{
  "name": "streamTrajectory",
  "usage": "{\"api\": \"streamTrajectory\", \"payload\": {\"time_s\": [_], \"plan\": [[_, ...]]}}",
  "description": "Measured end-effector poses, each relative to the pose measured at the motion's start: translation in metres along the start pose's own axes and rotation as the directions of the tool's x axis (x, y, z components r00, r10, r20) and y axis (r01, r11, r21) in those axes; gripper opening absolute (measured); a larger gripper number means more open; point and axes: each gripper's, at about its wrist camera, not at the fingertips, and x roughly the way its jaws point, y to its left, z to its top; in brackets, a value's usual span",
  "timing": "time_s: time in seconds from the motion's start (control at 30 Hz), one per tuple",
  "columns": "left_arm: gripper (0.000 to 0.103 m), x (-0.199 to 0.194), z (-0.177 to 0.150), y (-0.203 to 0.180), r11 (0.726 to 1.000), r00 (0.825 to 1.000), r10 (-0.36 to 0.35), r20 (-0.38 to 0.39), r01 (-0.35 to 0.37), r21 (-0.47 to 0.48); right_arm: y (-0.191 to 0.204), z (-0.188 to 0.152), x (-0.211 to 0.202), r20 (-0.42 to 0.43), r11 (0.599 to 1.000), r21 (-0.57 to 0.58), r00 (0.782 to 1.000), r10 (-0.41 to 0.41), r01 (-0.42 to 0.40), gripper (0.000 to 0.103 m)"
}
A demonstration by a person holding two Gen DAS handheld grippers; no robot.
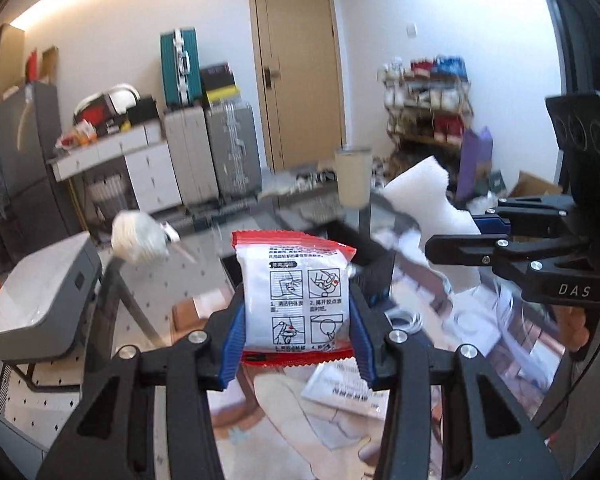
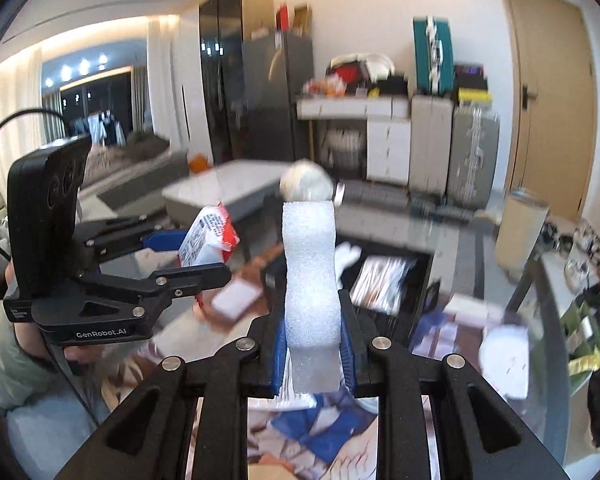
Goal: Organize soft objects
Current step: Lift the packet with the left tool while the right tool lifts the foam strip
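My left gripper (image 1: pixel 296 312) is shut on a red and white packet (image 1: pixel 296 296) printed with instruction pictures and holds it upright in the air. The packet also shows in the right wrist view (image 2: pixel 208 236), held by the left gripper (image 2: pixel 196 256). My right gripper (image 2: pixel 310 340) is shut on a white foam strip (image 2: pixel 310 280) that stands up between its blue pads. The foam strip (image 1: pixel 424 200) and the right gripper (image 1: pixel 476 232) appear at the right of the left wrist view. A white ball-shaped object (image 1: pixel 138 238) lies on the glass table (image 1: pixel 204 248).
A black bin (image 2: pixel 380 276) with packets inside sits on the glass table. A beige cylinder (image 1: pixel 354 176) stands at the table's far side. Papers lie below the glass. Suitcases (image 1: pixel 212 148), a white drawer unit and a door stand behind.
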Motion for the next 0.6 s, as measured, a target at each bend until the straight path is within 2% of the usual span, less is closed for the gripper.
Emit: {"api": "streamTrajectory", "payload": {"time_s": [0.13, 0.27, 0.37, 0.6], "plan": [[0.046, -0.013, 0.005, 0.003, 1.000, 0.996, 0.018, 0.084, -0.019, 0.005, 0.004, 0.002, -0.020, 0.128, 0.999, 0.000, 0.991, -0.038, 0.038, 0.022], [0.046, -0.025, 0.006, 0.002, 0.999, 0.987, 0.039, 0.157, -0.043, 0.027, 0.012, 0.001, -0.033, 0.210, 0.998, -0.002, 0.976, -0.061, 0.063, 0.022], [0.046, -0.034, 0.006, 0.004, 0.999, 0.981, 0.030, 0.192, -0.037, 0.029, 0.016, 0.000, -0.039, 0.241, 0.996, -0.019, 0.968, -0.075, 0.082, 0.022], [0.046, -0.036, 0.009, 0.008, 0.999, 0.979, 0.024, 0.202, -0.030, 0.023, 0.023, 0.000, -0.046, 0.282, 0.995, -0.030, 0.956, -0.085, 0.097, 0.022]]}}
